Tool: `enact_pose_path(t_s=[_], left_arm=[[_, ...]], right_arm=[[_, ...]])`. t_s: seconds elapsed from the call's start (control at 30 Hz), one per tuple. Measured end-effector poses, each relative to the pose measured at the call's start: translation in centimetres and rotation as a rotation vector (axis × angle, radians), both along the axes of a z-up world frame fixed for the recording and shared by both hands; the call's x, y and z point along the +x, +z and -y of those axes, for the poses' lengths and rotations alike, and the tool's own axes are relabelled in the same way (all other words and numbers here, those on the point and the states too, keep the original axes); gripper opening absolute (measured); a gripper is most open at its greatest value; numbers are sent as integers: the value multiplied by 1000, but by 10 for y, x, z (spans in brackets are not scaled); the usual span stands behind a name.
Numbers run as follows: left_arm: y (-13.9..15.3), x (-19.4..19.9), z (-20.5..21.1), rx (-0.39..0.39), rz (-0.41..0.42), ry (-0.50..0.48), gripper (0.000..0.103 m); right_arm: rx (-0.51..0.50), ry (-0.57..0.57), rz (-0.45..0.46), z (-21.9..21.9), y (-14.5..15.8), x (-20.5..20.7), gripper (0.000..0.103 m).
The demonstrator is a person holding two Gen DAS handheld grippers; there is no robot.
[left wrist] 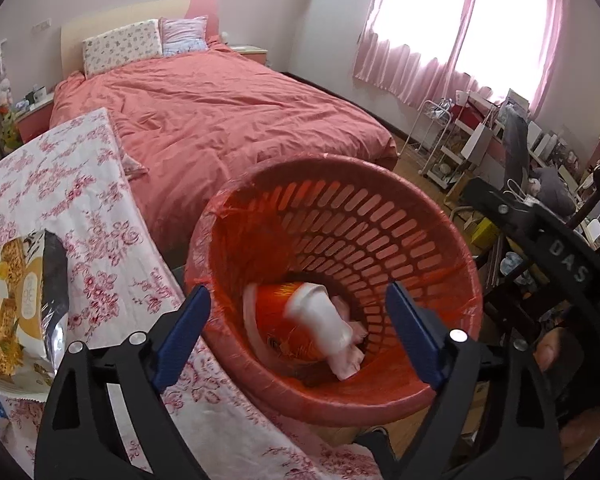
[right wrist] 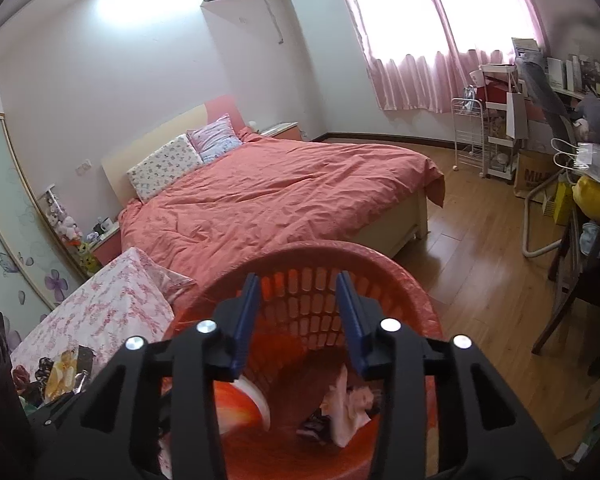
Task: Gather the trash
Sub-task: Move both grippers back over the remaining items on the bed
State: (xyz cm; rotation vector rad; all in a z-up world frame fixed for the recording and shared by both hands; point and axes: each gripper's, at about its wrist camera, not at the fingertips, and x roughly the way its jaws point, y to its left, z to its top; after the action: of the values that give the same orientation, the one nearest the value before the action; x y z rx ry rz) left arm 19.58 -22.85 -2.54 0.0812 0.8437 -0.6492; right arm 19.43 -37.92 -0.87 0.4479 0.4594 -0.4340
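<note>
A red slotted trash basket (left wrist: 380, 216) with a thin red liner stands beside the table. Inside lie a blurred orange-and-white wrapper (left wrist: 296, 320) and crumpled white-pink paper (left wrist: 350, 360). My left gripper (left wrist: 300, 320) hovers over the basket mouth, open wide, with nothing between its blue pads. My right gripper (right wrist: 299, 312) is also above the basket (right wrist: 320, 250), open and holding nothing; below it are the wrapper (right wrist: 240, 404) and the paper (right wrist: 348, 408). A yellow snack packet (left wrist: 16, 308) lies on the table at the left, also seen in the right wrist view (right wrist: 62, 376).
The table wears a pink floral cloth (left wrist: 80, 184). A bed with a red quilt (left wrist: 220, 112) fills the space behind it. Wooden floor (right wrist: 480, 260) runs right of the basket to a dark chair (right wrist: 572, 292) and cluttered shelves (right wrist: 500, 140).
</note>
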Motion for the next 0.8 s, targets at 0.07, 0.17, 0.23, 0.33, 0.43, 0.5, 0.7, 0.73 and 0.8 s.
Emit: enact_pose_path(t_s=[0.07, 0.17, 0.23, 0.33, 0.43, 0.5, 0.7, 0.73, 0.8], left_arm=[[1, -3, -2, 10, 5, 11, 88], [4, -5, -12, 34, 25, 31, 88], [6, -6, -21, 38, 33, 44, 88], [10, -10, -41, 46, 44, 80, 88], [13, -11, -59, 46, 48, 114, 88], [16, -13, -74, 50, 56, 146, 88], [25, -17, -129, 51, 78, 253, 88], [26, -18, -141, 46, 81, 278, 88], [28, -19, -160, 47, 89, 317, 88]], right_arm=[[-20, -5, -14, -3, 0, -3, 44], [-49, -2, -29, -11, 2, -6, 45], [-57, 8, -34, -18, 4, -9, 46], [-64, 29, -38, -30, 9, -10, 46], [-72, 59, -41, -46, 14, -10, 46], [-77, 78, -43, -56, 17, -10, 46], [-90, 161, -47, -98, 25, -5, 47], [-92, 181, -48, -107, 27, -3, 47], [-98, 216, -52, -126, 28, 1, 47]])
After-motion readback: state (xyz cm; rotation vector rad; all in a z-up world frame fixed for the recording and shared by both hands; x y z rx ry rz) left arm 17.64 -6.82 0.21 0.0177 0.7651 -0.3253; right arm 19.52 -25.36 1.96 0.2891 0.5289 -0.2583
